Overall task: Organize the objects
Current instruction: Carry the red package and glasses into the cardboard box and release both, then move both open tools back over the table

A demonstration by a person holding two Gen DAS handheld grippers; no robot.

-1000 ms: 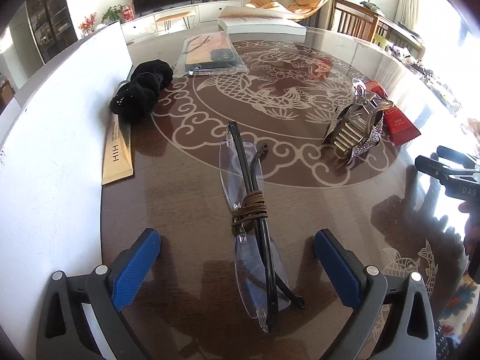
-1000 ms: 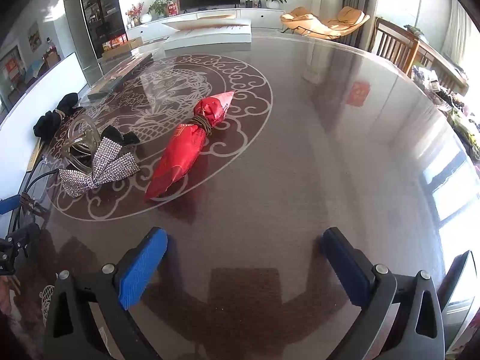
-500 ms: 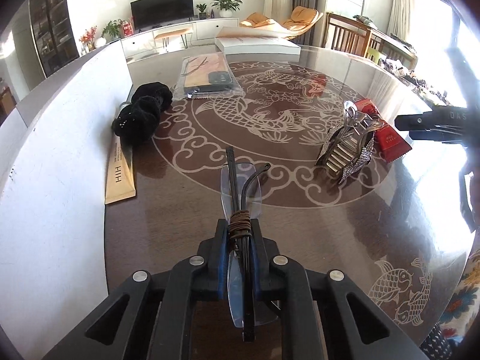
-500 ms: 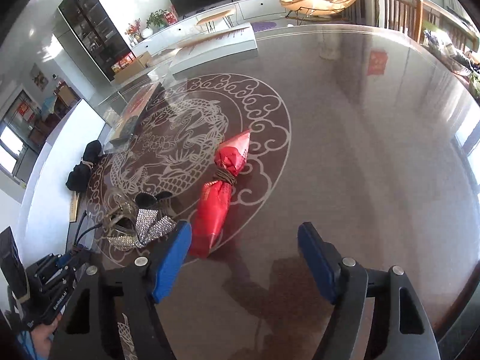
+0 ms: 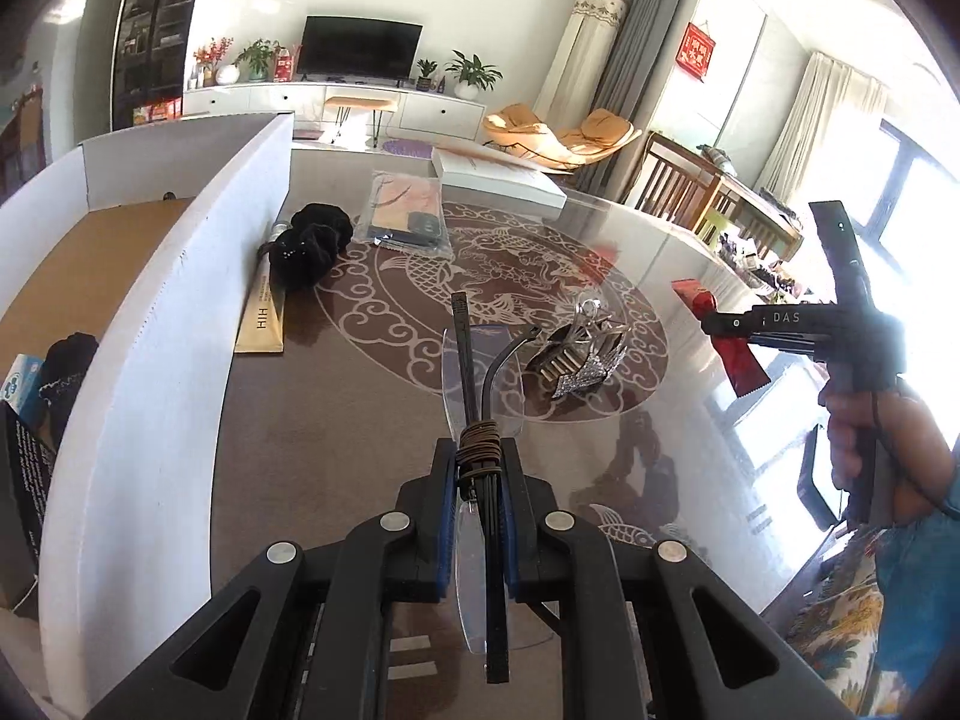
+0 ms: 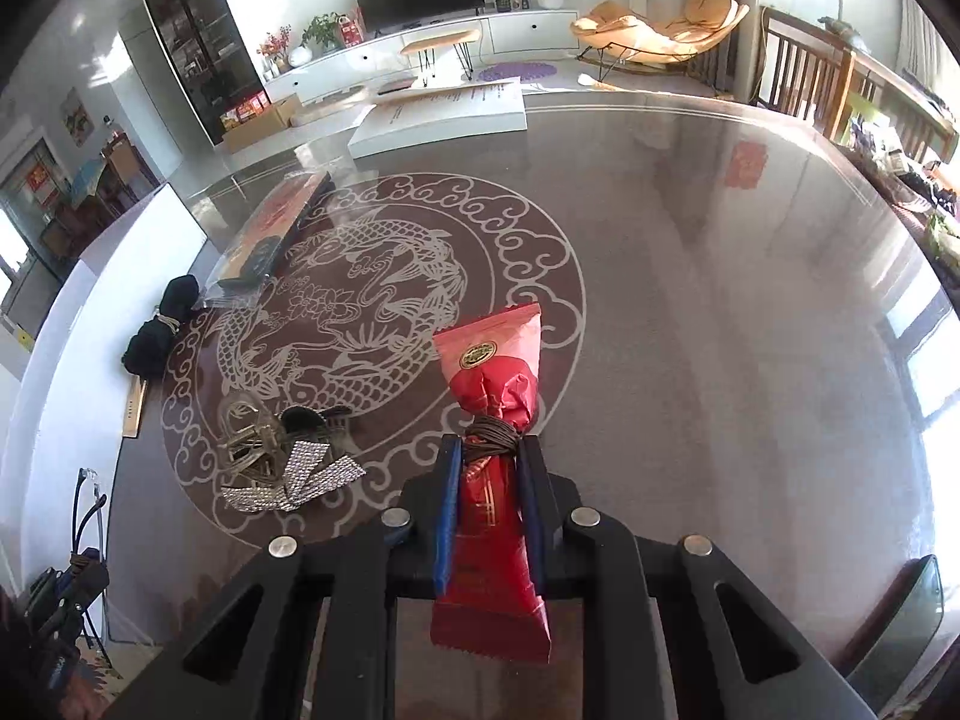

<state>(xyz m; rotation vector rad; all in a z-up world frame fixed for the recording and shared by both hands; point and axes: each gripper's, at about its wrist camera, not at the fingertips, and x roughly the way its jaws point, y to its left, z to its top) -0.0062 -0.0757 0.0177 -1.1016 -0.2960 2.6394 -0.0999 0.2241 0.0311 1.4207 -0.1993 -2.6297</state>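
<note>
My left gripper [image 5: 478, 468] is shut on folded rimless glasses [image 5: 480, 384] bound with a brown cord, held above the table. My right gripper [image 6: 489, 468] is shut on a red packet [image 6: 495, 480] tied with a brown cord, lifted off the table; it also shows in the left wrist view [image 5: 738, 354]. A rhinestone hair clip [image 5: 579, 351] lies on the table; it also shows in the right wrist view [image 6: 282, 462]. A black scrunchie [image 5: 309, 240] lies by the white box [image 5: 162, 324] at the left.
The white box holds a dark item [image 5: 66, 360] and a black carton [image 5: 24, 468]. A tan stick packet [image 5: 261, 315] lies along the box wall. A clear bag with items [image 5: 408, 213] and a white flat box [image 5: 498, 174] sit at the far side.
Both grippers closed, the left on the glasses and the right on the red packet, and lifted them off the table. The left view rose and now looks over the box wall.
</note>
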